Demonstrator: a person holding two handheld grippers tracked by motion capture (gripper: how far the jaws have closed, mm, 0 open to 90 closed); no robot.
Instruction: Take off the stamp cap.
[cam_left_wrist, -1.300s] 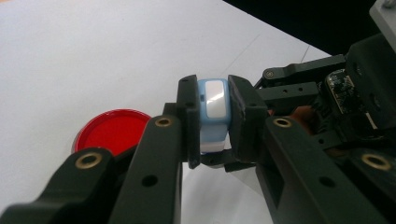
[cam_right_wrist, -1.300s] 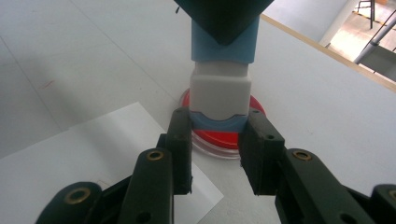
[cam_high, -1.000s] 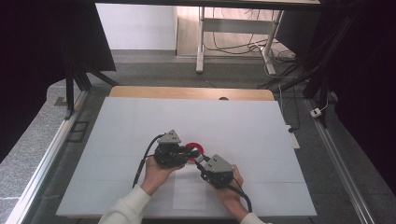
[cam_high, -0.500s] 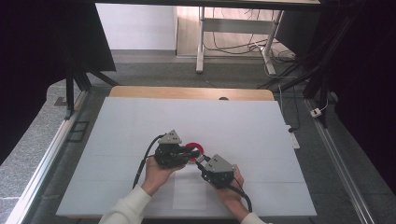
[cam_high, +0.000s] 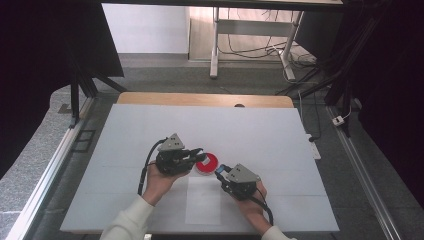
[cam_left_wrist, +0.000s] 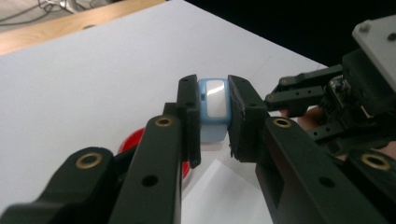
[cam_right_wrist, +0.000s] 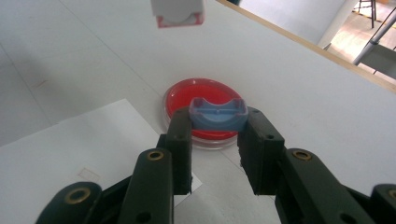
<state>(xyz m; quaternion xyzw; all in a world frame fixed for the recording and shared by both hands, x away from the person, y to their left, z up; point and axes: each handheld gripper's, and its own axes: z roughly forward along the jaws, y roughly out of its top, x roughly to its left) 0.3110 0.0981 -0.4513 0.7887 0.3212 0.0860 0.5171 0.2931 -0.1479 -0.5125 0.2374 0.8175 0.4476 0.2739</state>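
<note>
grippers both clamp small blue pieces, left gripper (cam_left_wrist: 214, 116) and right gripper (cam_right_wrist: 215, 135), beside red dish (cam_right_wrist: 205, 100).

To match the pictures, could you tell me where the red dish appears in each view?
High view: red dish mid-table.
Left gripper view: dish lower left, behind a jaw.
Right gripper view: dish centre, beyond the jaws.
Shared landmark: white paper sheet beside it.

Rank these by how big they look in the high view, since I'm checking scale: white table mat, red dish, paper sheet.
1. white table mat
2. paper sheet, lying flat on the mat
3. red dish, smallest, partly hidden by the left gripper
</note>
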